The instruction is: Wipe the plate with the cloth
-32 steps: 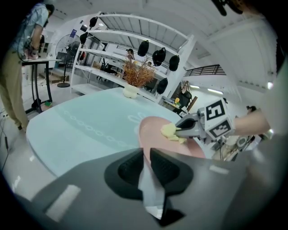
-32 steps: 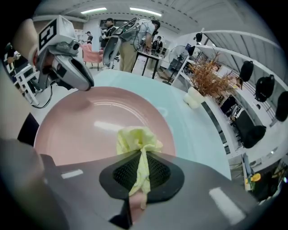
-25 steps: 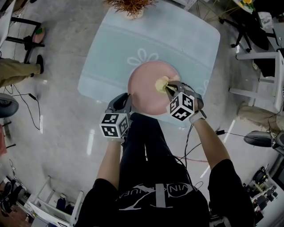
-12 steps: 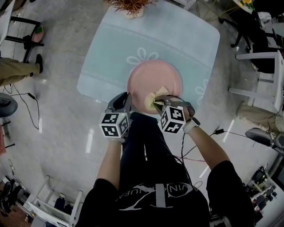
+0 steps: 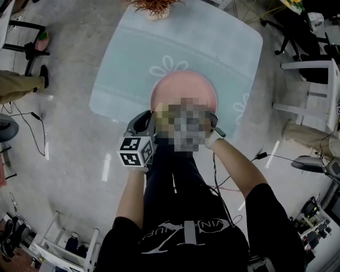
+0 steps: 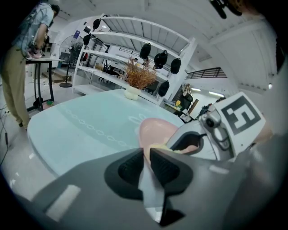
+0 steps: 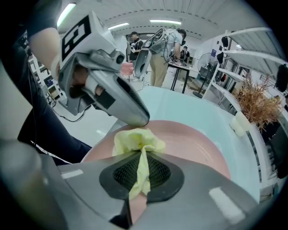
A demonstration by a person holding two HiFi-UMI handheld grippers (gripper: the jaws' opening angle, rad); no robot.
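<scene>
A pink plate (image 5: pixel 183 87) lies on the pale blue glass table (image 5: pixel 133 64), near its front edge. My left gripper (image 5: pixel 151 116) sits at the plate's near-left rim, and its jaws look closed on that rim (image 6: pixel 146 155). My right gripper (image 7: pixel 143 155) is shut on a crumpled yellow cloth (image 7: pixel 135 139) that presses on the plate (image 7: pixel 193 143) just in front of the left gripper's tip (image 7: pixel 137 117). In the head view a mosaic patch covers most of the right gripper; a bit of the cloth (image 5: pixel 162 114) shows beside it.
A dried plant in a white pot (image 5: pixel 154 8) stands at the table's far edge. Chairs (image 5: pixel 313 79) stand to the right and cables (image 5: pixel 32 127) lie on the floor at the left. A person's leg (image 5: pixel 21 85) is at the left. Shelves (image 6: pixel 135 49) stand behind the table.
My right gripper has carried the cloth leftward across the near part of the plate, up to the left gripper. The left gripper has stayed put.
</scene>
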